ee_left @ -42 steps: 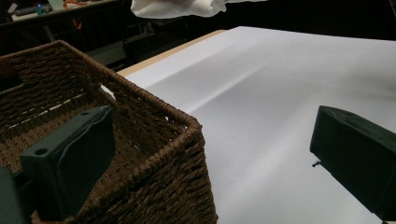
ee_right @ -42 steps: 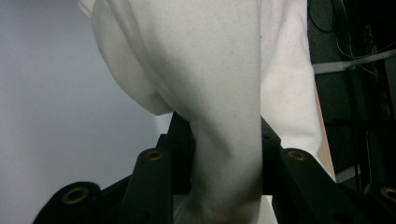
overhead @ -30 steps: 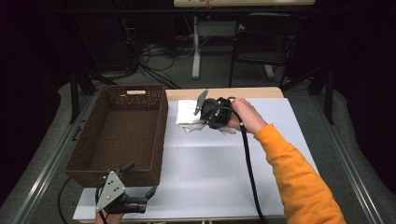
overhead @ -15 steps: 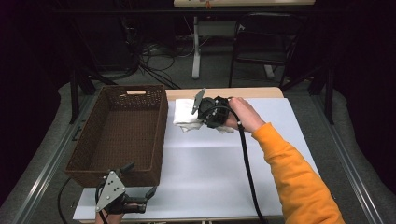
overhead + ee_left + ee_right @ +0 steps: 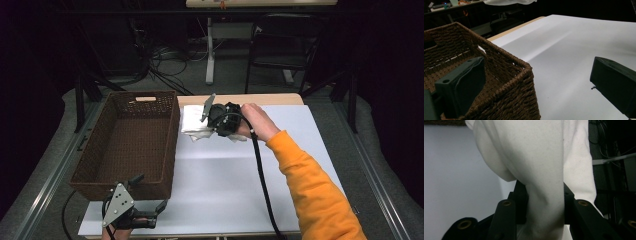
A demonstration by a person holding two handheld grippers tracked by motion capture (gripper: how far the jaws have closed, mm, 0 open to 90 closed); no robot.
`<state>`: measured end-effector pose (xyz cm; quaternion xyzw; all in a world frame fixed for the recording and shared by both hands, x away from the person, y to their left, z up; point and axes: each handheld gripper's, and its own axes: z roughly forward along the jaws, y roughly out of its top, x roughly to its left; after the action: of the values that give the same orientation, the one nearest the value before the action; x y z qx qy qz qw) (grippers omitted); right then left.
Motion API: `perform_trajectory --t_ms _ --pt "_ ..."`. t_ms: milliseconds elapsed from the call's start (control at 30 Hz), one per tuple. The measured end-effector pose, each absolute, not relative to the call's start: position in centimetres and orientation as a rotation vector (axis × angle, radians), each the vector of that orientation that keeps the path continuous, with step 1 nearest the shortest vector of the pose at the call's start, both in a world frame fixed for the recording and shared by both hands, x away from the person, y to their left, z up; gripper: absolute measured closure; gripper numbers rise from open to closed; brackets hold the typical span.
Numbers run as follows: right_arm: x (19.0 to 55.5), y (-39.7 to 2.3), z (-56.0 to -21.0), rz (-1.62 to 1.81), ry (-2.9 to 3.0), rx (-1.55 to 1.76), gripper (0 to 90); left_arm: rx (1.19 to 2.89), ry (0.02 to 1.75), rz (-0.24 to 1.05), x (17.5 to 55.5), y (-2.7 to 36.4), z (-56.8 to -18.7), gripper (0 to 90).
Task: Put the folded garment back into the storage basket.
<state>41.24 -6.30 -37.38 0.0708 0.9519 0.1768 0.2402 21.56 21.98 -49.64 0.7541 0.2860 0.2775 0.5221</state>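
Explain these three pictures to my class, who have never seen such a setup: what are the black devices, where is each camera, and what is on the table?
A person holds a two-jaw gripper in each hand. One camera looks down from above; one rides on each gripper. On the white table stands a brown wicker basket with a white cloth beside it. The right gripper is shut on the cloth. The left gripper is open, holding nothing, by the basket's near corner.
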Motion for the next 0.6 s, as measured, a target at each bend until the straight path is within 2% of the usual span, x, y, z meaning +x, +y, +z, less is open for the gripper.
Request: perform_trajectory --t_ms 600 --pt "41.28 -5.56 -36.92 0.509 2.587 0.179 67.4 1.8 0.686 0.662 21.5 21.93 -49.65 0.0"
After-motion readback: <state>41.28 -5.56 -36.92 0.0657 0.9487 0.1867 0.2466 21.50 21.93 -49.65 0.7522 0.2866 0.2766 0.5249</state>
